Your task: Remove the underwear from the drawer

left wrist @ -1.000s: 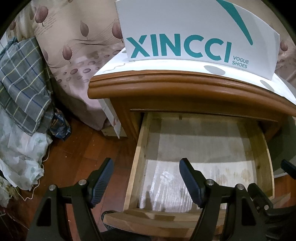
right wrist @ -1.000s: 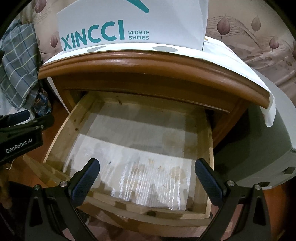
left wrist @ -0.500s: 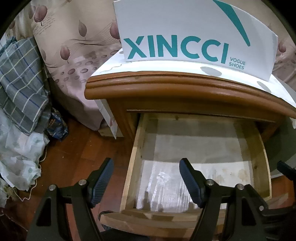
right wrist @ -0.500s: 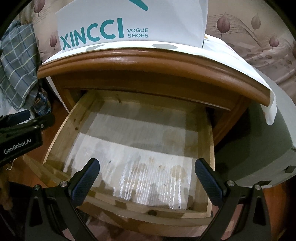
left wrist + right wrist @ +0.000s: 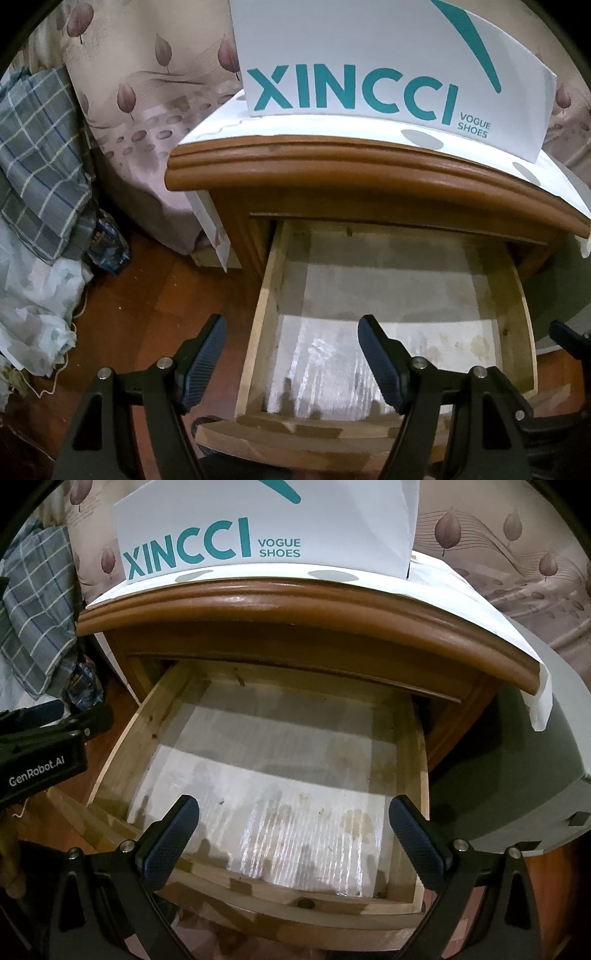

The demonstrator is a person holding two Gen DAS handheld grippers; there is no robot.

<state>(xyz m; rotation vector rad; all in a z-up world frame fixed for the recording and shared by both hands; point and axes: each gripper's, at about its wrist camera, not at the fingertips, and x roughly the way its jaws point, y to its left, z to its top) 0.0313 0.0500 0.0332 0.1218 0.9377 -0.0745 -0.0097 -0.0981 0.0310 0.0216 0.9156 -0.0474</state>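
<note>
The wooden nightstand's drawer (image 5: 263,314) (image 5: 122,746) is pulled open. Its floor shows only a stained white liner (image 5: 388,332) (image 5: 280,794); I see no underwear in either view. My left gripper (image 5: 291,360) is open and empty, above the drawer's front left corner. My right gripper (image 5: 294,836) is open and empty, above the drawer's front edge. The left gripper's body also shows in the right wrist view (image 5: 40,749), at the left beside the drawer.
A white XINCCI shoe box (image 5: 388,70) (image 5: 266,528) stands on the nightstand top (image 5: 332,166). Leaf-patterned bedding (image 5: 147,92) lies behind. A plaid cloth (image 5: 37,166) and a white plastic bag (image 5: 33,295) lie at the left on the wooden floor. A grey object (image 5: 517,768) stands right of the nightstand.
Both grippers stay open and empty. The left wrist view has shifted slightly, so the nightstand sits a little further left in frame. The drawer has not moved.
</note>
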